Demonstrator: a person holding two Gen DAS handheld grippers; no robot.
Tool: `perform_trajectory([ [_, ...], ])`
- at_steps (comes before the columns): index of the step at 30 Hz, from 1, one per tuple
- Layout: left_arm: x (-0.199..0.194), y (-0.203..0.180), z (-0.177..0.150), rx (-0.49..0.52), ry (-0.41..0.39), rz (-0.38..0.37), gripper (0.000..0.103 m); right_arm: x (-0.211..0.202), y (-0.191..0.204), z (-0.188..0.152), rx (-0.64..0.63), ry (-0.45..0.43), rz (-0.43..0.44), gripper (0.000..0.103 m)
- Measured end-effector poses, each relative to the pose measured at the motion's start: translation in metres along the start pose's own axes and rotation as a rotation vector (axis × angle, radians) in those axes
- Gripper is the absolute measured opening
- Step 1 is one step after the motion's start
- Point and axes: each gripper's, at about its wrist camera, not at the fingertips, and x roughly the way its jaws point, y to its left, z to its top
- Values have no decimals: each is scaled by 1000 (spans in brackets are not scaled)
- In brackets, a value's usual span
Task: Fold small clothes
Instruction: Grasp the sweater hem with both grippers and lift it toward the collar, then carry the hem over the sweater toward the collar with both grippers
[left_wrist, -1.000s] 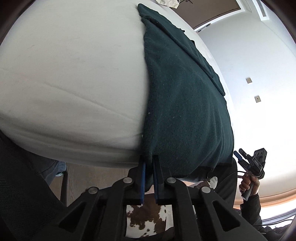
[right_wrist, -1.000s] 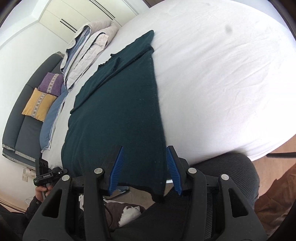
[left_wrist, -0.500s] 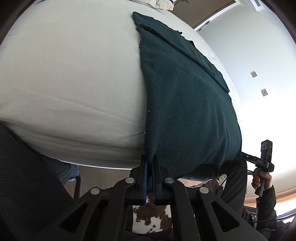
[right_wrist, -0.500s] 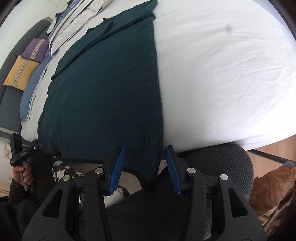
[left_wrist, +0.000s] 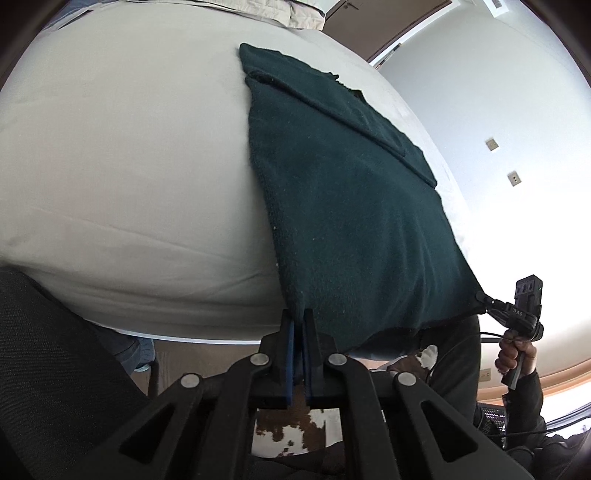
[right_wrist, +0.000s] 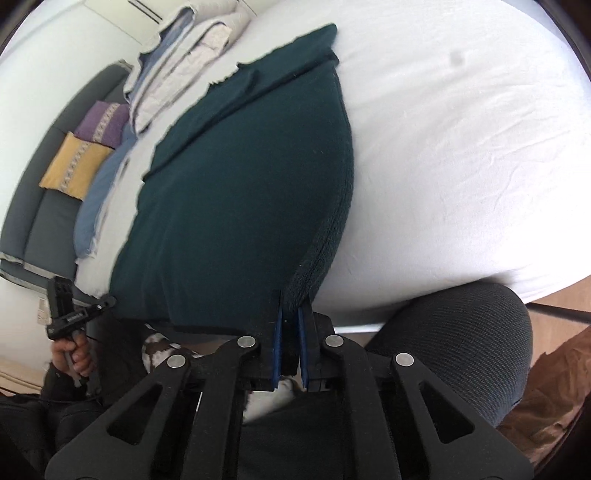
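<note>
Two grippers hold the near hem of one dark green garment (left_wrist: 351, 206), which lies flat on the white bed (left_wrist: 122, 166) with its far part already doubled over near the top. The left gripper (left_wrist: 298, 328) is clamped on the hem's left corner, its blue pads pressed together with cloth between them. The right gripper (right_wrist: 290, 314) is pinched on the right corner, where the ribbed edge bunches into the jaws; in the left view it shows at the garment's far corner. The hem hangs just off the bed edge, pulled fairly taut between the two grips. A stack of folded linen (right_wrist: 184, 55) sits beyond the garment, and cushions (right_wrist: 88, 155) lie on a sofa further off. The step in hand looks like the start of a lengthwise fold: both corners secured, nothing lifted over yet. The next move probably calls for raising both corners together, keeping the hem level and taut, and carrying it toward the far edge so the halves lie square. Uneven lift would likely skew the fold.
</note>
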Motion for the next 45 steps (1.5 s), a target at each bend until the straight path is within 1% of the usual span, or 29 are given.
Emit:
perform_trajectory([
  [4, -15, -5, 10, -32, -52, -81, 4, -14, 9, 13, 35, -83, 101, 6],
  [8, -27, -5, 21, -91, -107, -163, 4, -21, 14, 28, 69, -165, 210, 6],
  [12, -41, -2, 34, -160, -164, -241, 4, -22, 23, 43, 89, -221, 260, 6],
  [17, -49, 2, 51, -220, -213, -301, 4, -25, 24, 69, 110, -271, 298, 6],
  [23, -47, 0, 80, -257, -253, -350, 4, -23, 29, 107, 120, -316, 307, 6],
  [29, -36, -1, 117, -278, -278, -362, 4, -12, 23, 147, 155, -358, 308, 6],
  [39, -9, 20, 191, -359, -320, -368, 4, 24, 3, 233, 223, -425, 288, 6],
  [43, 10, 29, 226, -400, -323, -374, 4, 46, -5, 267, 240, -430, 270, 6],
  [45, 19, 31, 243, -404, -322, -364, 4, 61, -7, 285, 248, -424, 254, 6],
])
